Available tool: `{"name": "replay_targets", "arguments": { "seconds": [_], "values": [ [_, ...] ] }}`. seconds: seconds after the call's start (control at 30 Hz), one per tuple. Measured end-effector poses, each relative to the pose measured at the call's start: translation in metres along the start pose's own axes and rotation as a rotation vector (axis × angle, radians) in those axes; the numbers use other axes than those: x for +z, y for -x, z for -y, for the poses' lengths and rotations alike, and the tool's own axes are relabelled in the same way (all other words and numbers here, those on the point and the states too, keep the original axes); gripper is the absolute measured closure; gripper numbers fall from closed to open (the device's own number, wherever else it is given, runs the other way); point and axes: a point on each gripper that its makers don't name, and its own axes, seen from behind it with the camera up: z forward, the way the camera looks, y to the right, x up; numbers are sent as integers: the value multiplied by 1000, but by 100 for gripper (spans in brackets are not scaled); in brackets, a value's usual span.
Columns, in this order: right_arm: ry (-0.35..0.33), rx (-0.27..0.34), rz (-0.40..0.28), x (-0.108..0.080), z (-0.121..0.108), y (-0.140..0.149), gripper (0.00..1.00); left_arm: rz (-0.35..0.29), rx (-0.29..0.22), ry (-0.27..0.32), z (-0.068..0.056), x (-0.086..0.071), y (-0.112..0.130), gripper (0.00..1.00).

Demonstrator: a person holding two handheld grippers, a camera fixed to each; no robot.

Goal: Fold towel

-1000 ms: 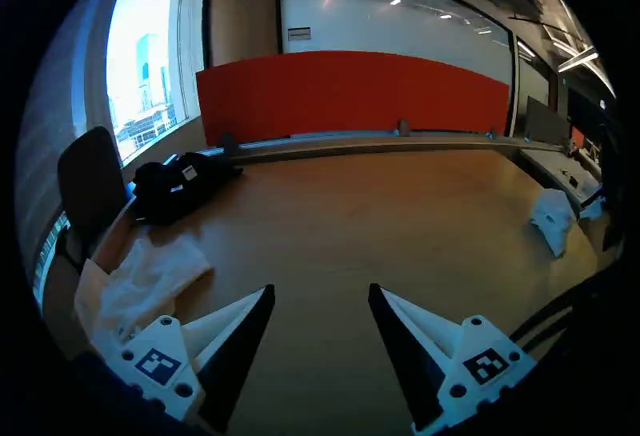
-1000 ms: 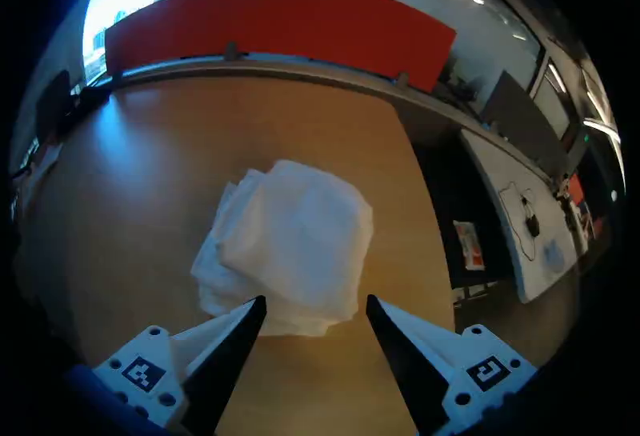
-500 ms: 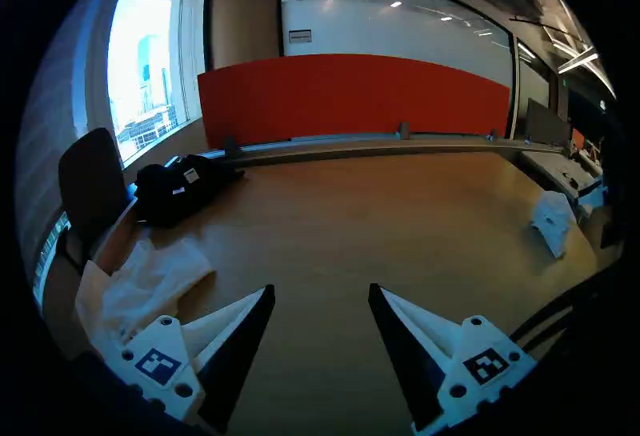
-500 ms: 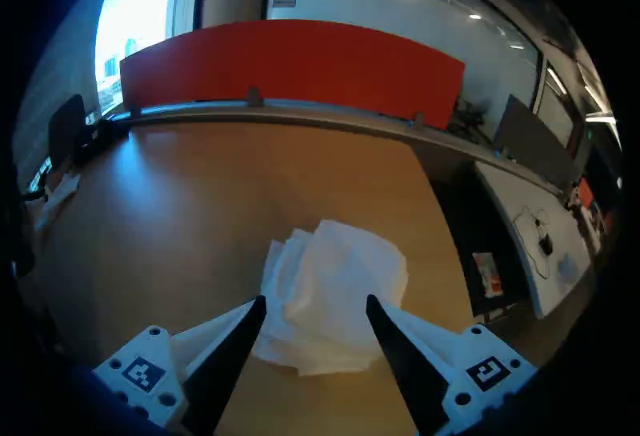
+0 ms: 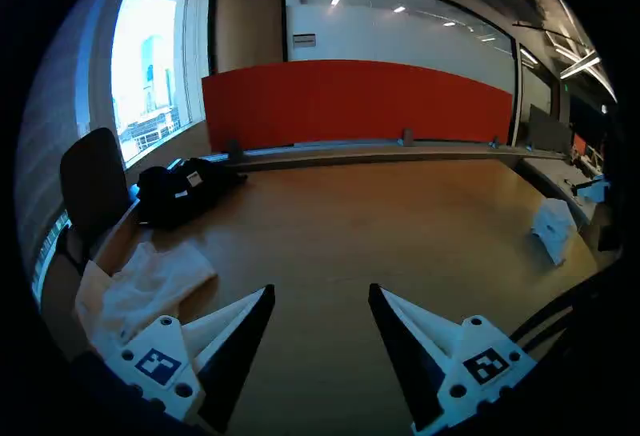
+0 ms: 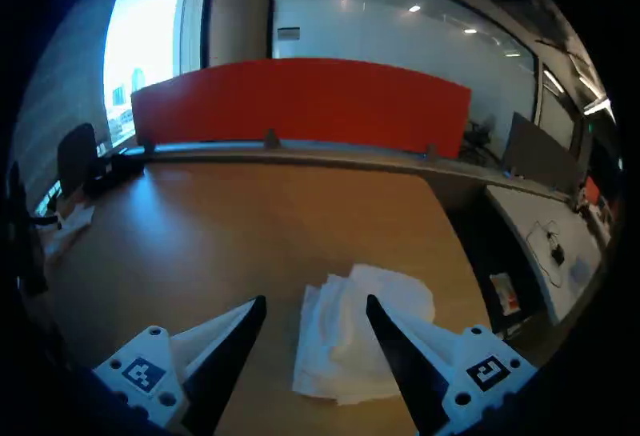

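Right gripper (image 6: pixel 314 300) hangs wide open and empty, folded white towel (image 6: pixel 348 332) on the table (image 6: pixel 240 220) just ahead between its fingers. Left gripper (image 5: pixel 321 286) gapes open too, holding nothing, towel far off right.

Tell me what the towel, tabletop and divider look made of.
Towel: soft white cloth, matte; it lies in limp, rumpled layers with creases.
Tabletop: wood or wood-look laminate, smooth and semi-gloss; it has a warm brown tone with a window glare sheen.
Divider: flat, matte red panel, possibly fabric-covered or painted board; I can't tell which.
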Motion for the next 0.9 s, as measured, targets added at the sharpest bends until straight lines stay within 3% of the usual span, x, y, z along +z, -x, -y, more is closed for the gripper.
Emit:
{"name": "replay_targets", "arguments": {
  "seconds": [0.2,0.9],
  "values": [
    [-35,57,-96,0,20,-26,3,-17,3,-5,1,3,-7,14],
    [-7,86,-290,-3,40,-79,3,-147,-16,-43,11,11,-62,13]
  ]
}}
